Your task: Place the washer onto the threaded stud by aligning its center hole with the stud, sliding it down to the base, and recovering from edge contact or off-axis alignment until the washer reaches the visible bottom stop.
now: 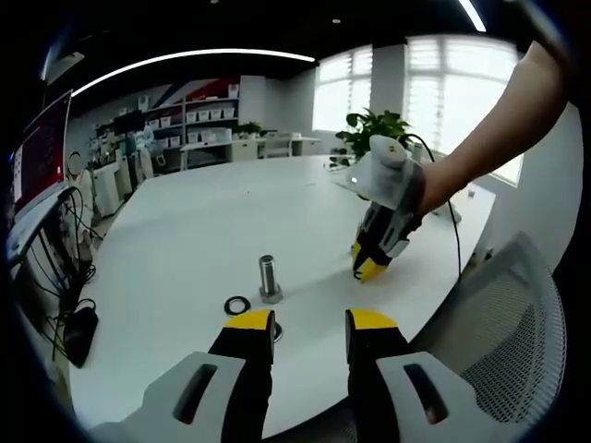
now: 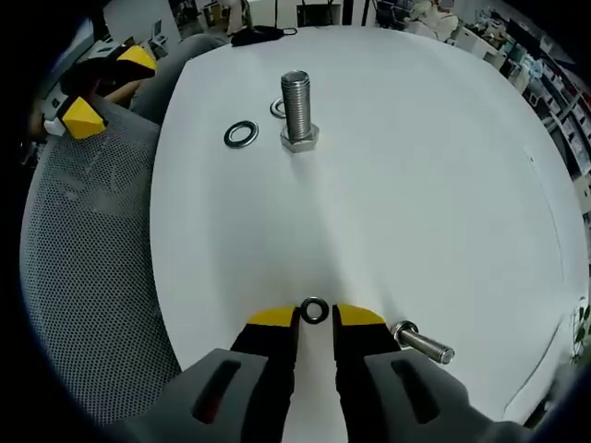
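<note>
**Ana:** Yellow-tipped jaws of the left gripper [image 1: 311, 325] come first in the left gripper view, spread apart and holding nothing. Just beyond them stands the stud [image 1: 269, 278], upright on the white worktop [image 1: 185, 249]. One washer [image 1: 237, 305] lies flat just beside the stud, on its left. Another seems to sit by the stud's base, half hidden behind a jaw tip. The right gripper [image 1: 367, 265], held in a person's hand, hovers low over the worktop, well to the right of the stud.

**Ben:** And the right gripper view?

**Ana:** There the right gripper [image 2: 314, 317] has its jaws drawn close around a small washer [image 2: 314, 311], apparently pinching it by the rim. A loose bolt [image 2: 423, 342] lies just beside it. The stud [image 2: 297, 109] is well apart from it, across the worktop, with two more washers at its foot.

**Ben:** So which step is this?

**Ana:** I'd judge pickup. Next, the washer must be lifted, carried over the stud, levelled and centred on the threads.
</note>
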A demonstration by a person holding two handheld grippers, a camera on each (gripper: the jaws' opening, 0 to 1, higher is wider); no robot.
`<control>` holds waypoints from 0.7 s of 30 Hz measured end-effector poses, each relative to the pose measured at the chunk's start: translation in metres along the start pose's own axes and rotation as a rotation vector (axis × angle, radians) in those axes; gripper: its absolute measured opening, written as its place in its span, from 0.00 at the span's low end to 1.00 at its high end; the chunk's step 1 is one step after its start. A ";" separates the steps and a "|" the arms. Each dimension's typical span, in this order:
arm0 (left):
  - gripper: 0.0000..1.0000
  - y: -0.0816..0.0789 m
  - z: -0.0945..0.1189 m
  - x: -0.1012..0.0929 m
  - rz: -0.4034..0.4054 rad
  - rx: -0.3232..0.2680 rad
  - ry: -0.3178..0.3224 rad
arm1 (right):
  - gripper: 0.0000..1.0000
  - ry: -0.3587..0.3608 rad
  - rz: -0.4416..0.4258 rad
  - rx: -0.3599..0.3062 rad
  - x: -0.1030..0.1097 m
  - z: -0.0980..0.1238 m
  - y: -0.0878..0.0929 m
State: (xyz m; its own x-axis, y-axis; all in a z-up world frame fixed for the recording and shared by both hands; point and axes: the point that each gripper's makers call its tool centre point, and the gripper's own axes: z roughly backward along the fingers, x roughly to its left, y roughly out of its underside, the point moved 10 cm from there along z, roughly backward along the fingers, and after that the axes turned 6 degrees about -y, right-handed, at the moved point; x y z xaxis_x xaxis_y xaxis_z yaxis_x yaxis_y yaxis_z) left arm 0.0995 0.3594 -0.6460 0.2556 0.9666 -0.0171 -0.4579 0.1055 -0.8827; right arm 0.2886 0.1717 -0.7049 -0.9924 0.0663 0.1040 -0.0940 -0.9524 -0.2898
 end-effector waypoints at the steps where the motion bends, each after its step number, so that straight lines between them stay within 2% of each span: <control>1: 0.29 0.000 0.000 0.000 0.000 -0.001 0.000 | 0.16 -0.005 0.017 0.018 0.000 0.000 -0.001; 6: 0.29 0.000 0.000 0.001 -0.001 -0.003 -0.003 | 0.15 -0.011 0.023 0.076 -0.002 -0.001 -0.008; 8: 0.29 0.000 0.000 0.001 -0.001 -0.004 -0.005 | 0.15 -0.009 0.058 0.117 0.000 -0.001 -0.011; 12: 0.28 -0.001 0.000 0.001 -0.002 -0.007 -0.009 | 0.15 0.004 0.052 0.166 0.001 -0.003 -0.017; 17: 0.28 0.000 -0.001 0.001 -0.004 -0.005 -0.012 | 0.15 0.017 0.060 0.199 0.003 -0.004 -0.019; 21: 0.28 0.000 -0.001 0.002 -0.004 -0.004 -0.012 | 0.14 0.026 0.061 0.182 0.003 -0.003 -0.016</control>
State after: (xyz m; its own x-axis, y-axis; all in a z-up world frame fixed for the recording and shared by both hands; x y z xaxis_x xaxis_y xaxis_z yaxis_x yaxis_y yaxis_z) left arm 0.1007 0.3607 -0.6463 0.2471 0.9690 -0.0083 -0.4539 0.1082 -0.8844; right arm 0.2867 0.1880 -0.7027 -0.9977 0.0122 0.0664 -0.0199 -0.9929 -0.1175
